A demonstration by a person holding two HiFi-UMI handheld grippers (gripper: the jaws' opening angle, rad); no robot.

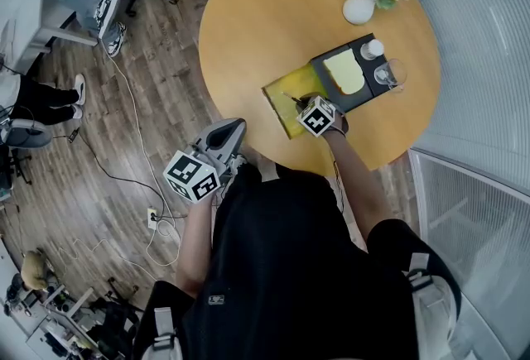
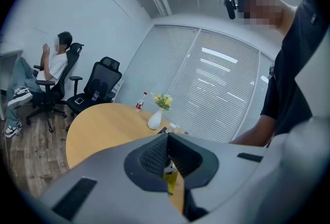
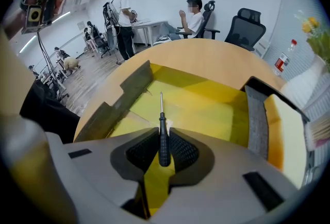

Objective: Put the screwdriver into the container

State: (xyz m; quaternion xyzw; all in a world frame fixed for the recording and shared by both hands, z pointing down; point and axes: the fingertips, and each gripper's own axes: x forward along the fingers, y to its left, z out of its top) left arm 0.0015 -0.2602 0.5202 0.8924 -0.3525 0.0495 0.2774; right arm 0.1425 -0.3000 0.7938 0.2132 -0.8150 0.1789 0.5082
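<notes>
Over the round wooden bench (image 3: 206, 58), the black screwdriver (image 3: 162, 124) is gripped by the right hand-held gripper (image 3: 164, 147) above the yellow container (image 3: 206, 109), so a short lowering and release are judged needed.

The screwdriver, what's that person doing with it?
A person is holding a gripper in each hand. The right gripper has its jaws shut on a thin black screwdriver, pointing it down over the open yellow container on the round wooden table. It hasn't been let go yet. The left gripper is off to the side, away from the container, jaws together with nothing in them.
</notes>
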